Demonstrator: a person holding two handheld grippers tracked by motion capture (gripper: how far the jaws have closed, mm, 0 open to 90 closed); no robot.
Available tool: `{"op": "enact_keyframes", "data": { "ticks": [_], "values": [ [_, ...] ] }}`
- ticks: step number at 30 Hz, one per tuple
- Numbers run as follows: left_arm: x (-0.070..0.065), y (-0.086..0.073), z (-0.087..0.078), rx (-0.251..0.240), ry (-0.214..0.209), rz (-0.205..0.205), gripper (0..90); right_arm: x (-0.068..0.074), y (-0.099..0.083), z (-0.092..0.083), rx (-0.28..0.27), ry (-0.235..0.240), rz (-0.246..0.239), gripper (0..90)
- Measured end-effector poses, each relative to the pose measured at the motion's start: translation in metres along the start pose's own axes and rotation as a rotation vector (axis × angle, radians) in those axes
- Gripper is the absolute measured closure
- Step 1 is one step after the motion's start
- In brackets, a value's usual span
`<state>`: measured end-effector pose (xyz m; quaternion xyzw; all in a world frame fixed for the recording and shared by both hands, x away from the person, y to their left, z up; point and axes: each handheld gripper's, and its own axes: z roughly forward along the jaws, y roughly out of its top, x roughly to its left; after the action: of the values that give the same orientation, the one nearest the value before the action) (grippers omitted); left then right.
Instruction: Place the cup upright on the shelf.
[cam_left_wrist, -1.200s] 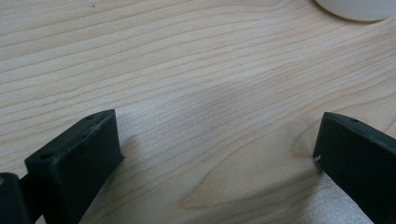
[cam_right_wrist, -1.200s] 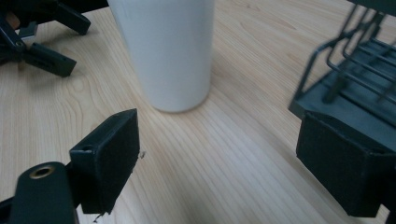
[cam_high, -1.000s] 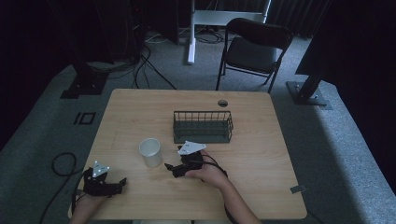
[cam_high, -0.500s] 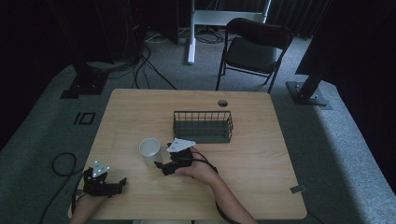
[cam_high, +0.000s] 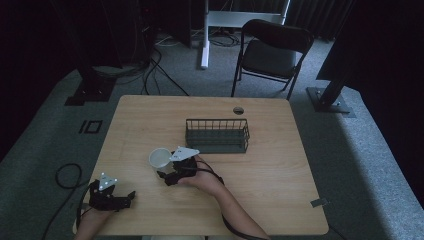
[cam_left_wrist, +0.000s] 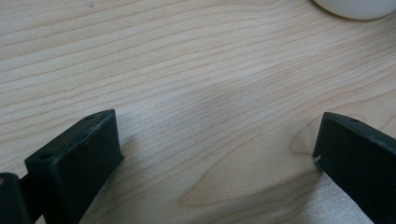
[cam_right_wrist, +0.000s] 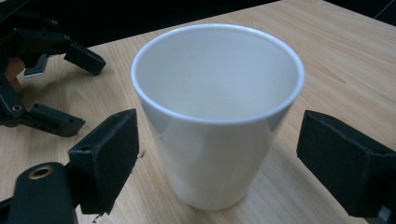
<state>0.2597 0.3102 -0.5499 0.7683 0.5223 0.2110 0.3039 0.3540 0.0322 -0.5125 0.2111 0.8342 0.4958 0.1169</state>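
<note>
Closing in from the right over the last second, the right gripper (cam_high: 167, 177) now reaches the white cup (cam_high: 160, 158) mid-tabletop, nearer the front edge — grasp looks next. Left gripper (cam_left_wrist: 219, 144) rests wide, empty. Right gripper view: jaws wide, flanking the cup — not touching.

Premises present as a lab or recording studio: dark curtained surround, grey carpet (cam_high: 350, 165), loose cables (cam_high: 150, 65) at upper left, stand bases (cam_high: 330, 97), folding chair (cam_high: 270, 55) behind a lone wooden table (cam_high: 150, 115).
</note>
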Motion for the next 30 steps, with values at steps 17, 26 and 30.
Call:
{"op": "enact_keyframes", "data": {
  "ticks": [17, 26, 30],
  "values": [
    [0.000, 0.000, 0.000, 0.000, 0.001, 0.001, 0.9, 0.002, 0.008, 0.010, -0.024, -0.002, -0.009, 14.0],
    [0.000, 0.000, 0.000, 0.000, 0.001, 0.001, 0.9, 0.003, 0.008, 0.013, -0.017, -0.012, -0.005, 19.6],
    [0.000, 0.000, 0.000, 0.000, 0.001, 0.000, 0.9, 0.003, 0.009, 0.013, -0.010, -0.017, -0.021, 20.0]
  ]
}}
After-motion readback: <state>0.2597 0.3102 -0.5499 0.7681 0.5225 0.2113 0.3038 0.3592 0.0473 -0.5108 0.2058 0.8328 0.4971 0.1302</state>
